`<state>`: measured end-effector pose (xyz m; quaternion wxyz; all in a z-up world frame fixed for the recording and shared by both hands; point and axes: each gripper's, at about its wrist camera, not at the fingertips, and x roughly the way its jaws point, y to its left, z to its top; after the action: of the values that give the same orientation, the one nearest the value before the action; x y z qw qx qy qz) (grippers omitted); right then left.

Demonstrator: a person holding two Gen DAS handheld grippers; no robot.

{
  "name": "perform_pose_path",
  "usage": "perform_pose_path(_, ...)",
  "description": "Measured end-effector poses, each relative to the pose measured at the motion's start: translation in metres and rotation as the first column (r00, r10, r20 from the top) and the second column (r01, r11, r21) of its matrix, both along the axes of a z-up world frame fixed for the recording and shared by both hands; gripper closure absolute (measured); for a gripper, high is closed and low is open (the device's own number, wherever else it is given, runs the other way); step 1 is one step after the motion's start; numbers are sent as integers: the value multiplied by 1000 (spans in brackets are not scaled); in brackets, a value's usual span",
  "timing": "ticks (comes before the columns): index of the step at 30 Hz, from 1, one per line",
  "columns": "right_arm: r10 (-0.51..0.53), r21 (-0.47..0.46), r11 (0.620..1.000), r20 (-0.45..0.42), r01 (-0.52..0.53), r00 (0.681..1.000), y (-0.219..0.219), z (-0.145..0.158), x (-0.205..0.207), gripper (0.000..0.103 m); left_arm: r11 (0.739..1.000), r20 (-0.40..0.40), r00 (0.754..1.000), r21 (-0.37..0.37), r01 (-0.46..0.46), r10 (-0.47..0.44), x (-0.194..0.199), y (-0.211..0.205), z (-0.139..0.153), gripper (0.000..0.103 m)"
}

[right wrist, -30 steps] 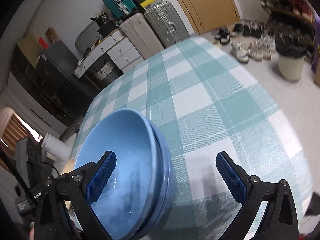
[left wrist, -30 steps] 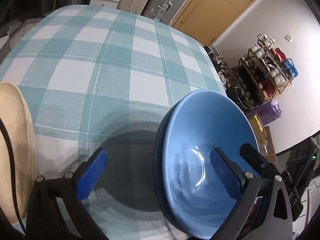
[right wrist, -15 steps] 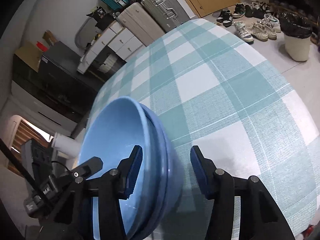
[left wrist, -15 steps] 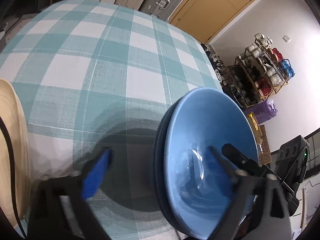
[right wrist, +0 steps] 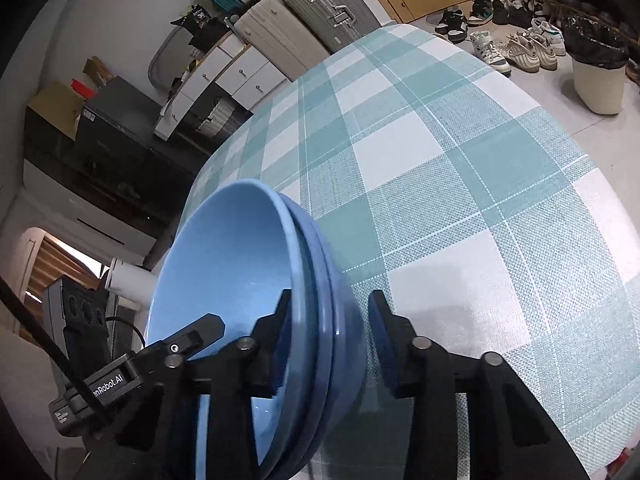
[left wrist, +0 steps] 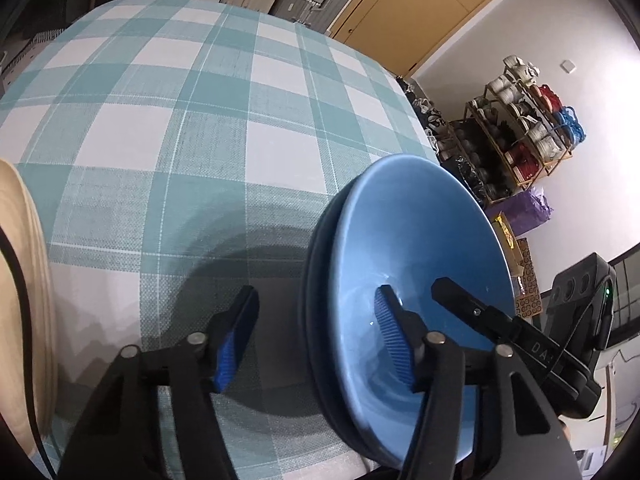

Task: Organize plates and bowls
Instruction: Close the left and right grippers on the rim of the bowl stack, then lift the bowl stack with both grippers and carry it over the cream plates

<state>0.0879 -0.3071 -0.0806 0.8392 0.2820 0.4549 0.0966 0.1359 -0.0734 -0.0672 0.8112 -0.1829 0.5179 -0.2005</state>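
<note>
Narrowed sharply from the wide spread of a second ago, both pairs of jaws, and closing yet. Left gripper (left wrist: 316, 324): one blue-ribbed pad inside the stacked blue bowls (left wrist: 412, 248), the other outside over the cloth, the near rim between them. Clear daylight between the outer pad and the bowl wall; not gripping. Right gripper (right wrist: 328, 320): straddling the opposite rim of the same stack (right wrist: 240, 272), one finger inside the top bowl, the other outside on the cloth side. Gap there much smaller; possibly touching on the inner side, though hard to judge from this angle, with a sliver of space showing at the outer pad. Nothing held for certain by either.

Bowls nested, two at least by the doubled rims, lighter blue on top and a darker one beneath. Resting at the near edge of the table, on the teal-and-white checked tablecloth (left wrist: 208, 128), a dark shadow spreading beside them. Opposite gripper's black body visible beyond the stack in each view.

Further out: curved edge of a cream plate (left wrist: 24, 280) at far left of the left view, well apart from the bowls. Beyond the table, suitcases (right wrist: 304, 12) against the wall, white drawers (right wrist: 224, 68), a wooden door (left wrist: 432, 4), a shoe rack (left wrist: 524, 120), shoes on the floor (right wrist: 516, 40) and a white bin (right wrist: 598, 76) lined in black.
</note>
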Motion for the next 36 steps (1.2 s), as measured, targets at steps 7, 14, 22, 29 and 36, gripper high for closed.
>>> perform_pose_path(7,-12,-34,999,-6,12,1000,-1,0,0,84,997,33,998,62,53,-55,-5,-11,3,71)
perform_pose_path(14,-22,-71,997,2,22,1000,1,1,-1,89,985,71,993,152,81,-92,-11,-21,6,71)
perform_pose_path(22,-46,-91,995,13,47,999,0,4,-6,90,985,31,994,138,100,-105,-15,-21,2,73)
perform_pose_path(29,-40,-106,993,16,42,999,4,6,-8,90,977,39,994,190,97,-106,-19,-23,3,78)
perform_pose_path(36,-27,-127,991,12,28,1000,8,9,-6,90,954,49,991,279,109,-127,-20,-28,3,82)
